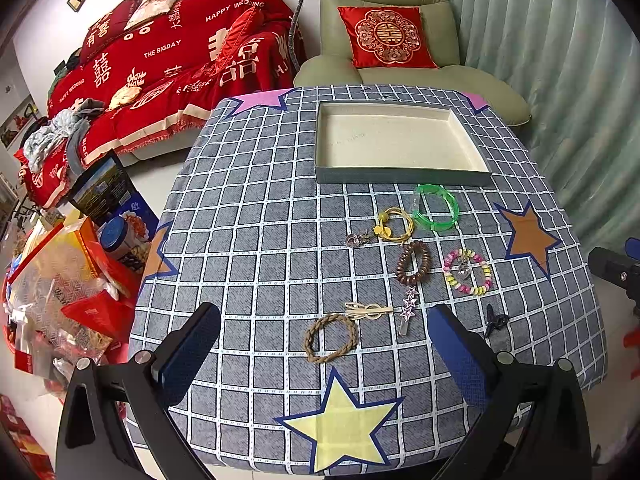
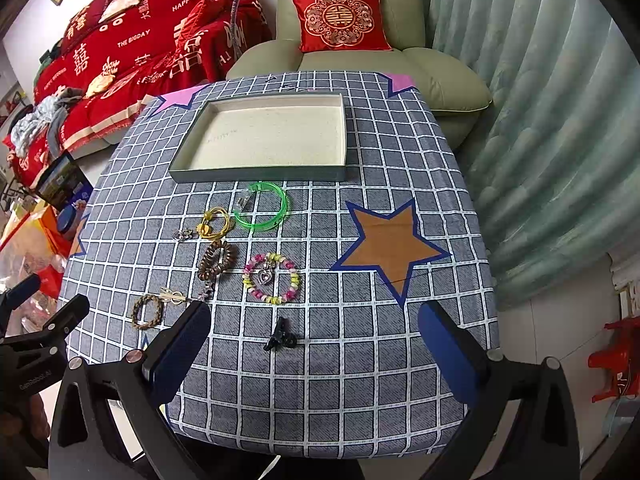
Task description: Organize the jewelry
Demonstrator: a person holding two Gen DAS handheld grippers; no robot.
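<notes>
Grippers (image 1: 324, 332) agape — tray (image 1: 402, 179) bare

Both wrist views face forward — sharing the table (image 1: 256, 216) from above.

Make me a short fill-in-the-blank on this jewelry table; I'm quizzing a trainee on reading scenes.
1. The tray holds ____ jewelry so far.
2. The bangle nearest the tray is ____ in colour.
3. A ____-shaped charm hangs on the pastel bead bracelet.
4. Both the left gripper and right gripper are ____.

Answers: no; green; heart; open
</notes>
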